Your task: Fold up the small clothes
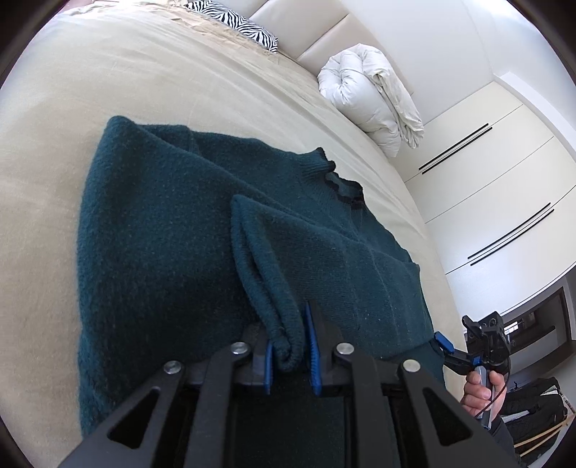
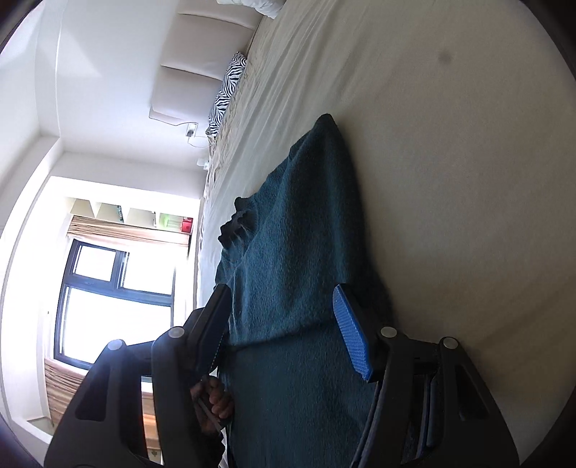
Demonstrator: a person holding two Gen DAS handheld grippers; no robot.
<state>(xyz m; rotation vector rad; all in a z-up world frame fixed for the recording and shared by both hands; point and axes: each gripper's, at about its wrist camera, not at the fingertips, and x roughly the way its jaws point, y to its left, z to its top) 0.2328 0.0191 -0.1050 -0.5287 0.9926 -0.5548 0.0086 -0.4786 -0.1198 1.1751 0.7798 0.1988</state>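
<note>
Left claw (image 1: 289, 354) pinching the sweater cuff (image 1: 284, 345)!
Right claw (image 2: 288, 333) spread wide, gripping nothing, astride the teal sweater (image 2: 298, 252) on the bed (image 2: 450, 180).

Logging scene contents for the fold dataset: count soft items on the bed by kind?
Teal sweater: 1
Zebra-print pillow: 1
Rolled white duvet: 1
Total: 3, all lying on the beige bed.
</note>
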